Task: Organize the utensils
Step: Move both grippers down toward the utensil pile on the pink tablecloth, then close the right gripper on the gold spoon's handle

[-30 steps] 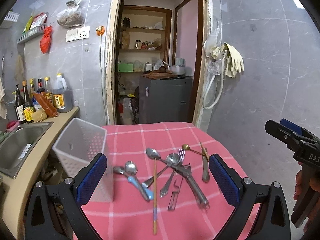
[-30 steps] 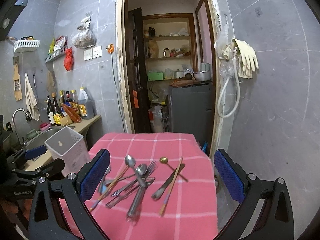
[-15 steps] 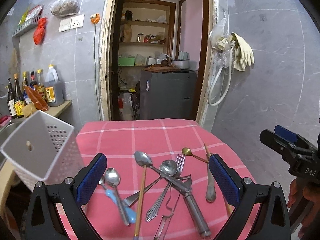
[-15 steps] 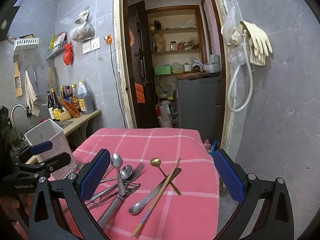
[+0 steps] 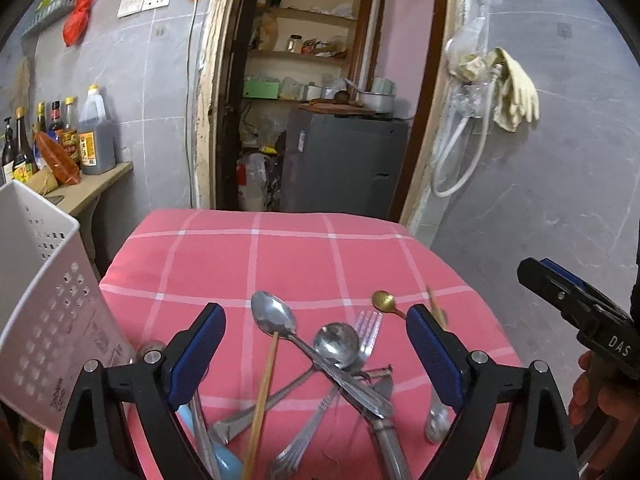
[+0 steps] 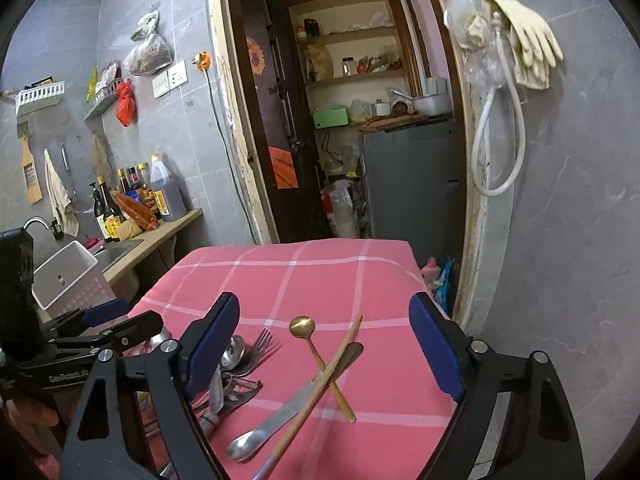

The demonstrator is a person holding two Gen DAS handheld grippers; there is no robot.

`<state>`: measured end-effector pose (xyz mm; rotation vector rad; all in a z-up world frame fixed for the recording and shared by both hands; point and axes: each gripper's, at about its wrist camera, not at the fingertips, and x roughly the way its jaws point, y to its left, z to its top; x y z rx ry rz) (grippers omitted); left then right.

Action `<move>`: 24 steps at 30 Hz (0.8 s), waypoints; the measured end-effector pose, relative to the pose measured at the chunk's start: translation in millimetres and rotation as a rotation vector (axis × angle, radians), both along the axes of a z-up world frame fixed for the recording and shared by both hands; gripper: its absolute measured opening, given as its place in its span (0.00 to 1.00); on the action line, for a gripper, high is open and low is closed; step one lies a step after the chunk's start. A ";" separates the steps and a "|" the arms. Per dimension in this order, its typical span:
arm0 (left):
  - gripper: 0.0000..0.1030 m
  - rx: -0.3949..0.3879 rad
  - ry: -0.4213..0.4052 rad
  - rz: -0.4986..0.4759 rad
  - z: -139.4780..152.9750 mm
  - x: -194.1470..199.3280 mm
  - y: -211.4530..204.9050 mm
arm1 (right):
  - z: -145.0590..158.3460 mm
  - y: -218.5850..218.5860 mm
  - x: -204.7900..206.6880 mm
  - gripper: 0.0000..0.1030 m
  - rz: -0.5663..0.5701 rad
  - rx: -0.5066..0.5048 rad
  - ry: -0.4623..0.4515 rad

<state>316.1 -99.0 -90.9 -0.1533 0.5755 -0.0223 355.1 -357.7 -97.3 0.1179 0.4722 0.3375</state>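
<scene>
Pink checked cloth (image 5: 288, 256) carries the utensils. Only the left wrist view shows the steel spoon (image 5: 276, 318), bowl far, handle running near-right. Both views show the gold spoon (image 6: 303, 326). Left gripper (image 5: 316, 356) and right gripper (image 6: 326, 346) stand wide, just narrowing, gripping nothing.

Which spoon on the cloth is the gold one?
The small gold spoon, lying crossed under the chopstick on the right; the other spoons are silver.

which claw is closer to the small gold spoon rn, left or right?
Right. The gold spoon lies between the right claw's open fingers. The left claw straddles the main utensil pile; the spoon sits just beyond its right finger.
</scene>
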 end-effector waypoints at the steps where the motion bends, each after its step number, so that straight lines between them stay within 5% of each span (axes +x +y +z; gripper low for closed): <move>1: 0.88 -0.002 0.003 0.007 -2.1 3.6 1.2 | -3.3 0.8 6.6 0.75 0.002 0.003 0.012; 14: 0.62 -0.044 0.147 0.087 -34.8 63.1 25.0 | -52.5 45.2 71.0 0.36 0.169 -0.091 0.212; 24: 0.41 -0.188 0.323 0.109 -68.7 103.0 52.3 | -85.1 77.6 95.1 0.33 0.247 -0.188 0.327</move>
